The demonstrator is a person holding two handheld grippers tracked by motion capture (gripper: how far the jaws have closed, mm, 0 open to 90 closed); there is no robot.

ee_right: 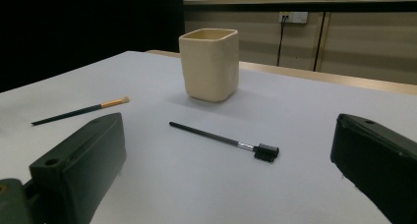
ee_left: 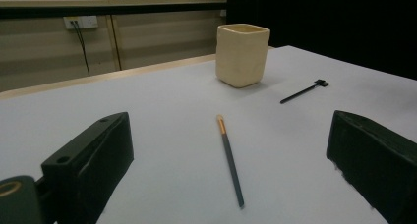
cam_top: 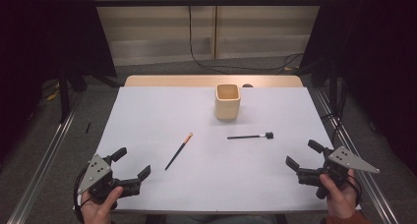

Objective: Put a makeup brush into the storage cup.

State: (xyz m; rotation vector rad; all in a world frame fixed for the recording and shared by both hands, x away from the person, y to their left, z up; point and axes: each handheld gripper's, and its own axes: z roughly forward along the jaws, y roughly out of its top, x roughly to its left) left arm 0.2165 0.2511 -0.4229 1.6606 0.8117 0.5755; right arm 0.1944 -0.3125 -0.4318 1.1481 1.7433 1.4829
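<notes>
Brush (cam_top: pixel 178 151) lying diagonal, orange tip toward cup (cam_top: pixel 228 102), both claws released.

The high view looks forward and down over the bench (cam_top: pixel 162 106). Each tool's camera sits low and near, both facing the cup (cam_top: pixel 227 101) at 12 o'clock.
</notes>
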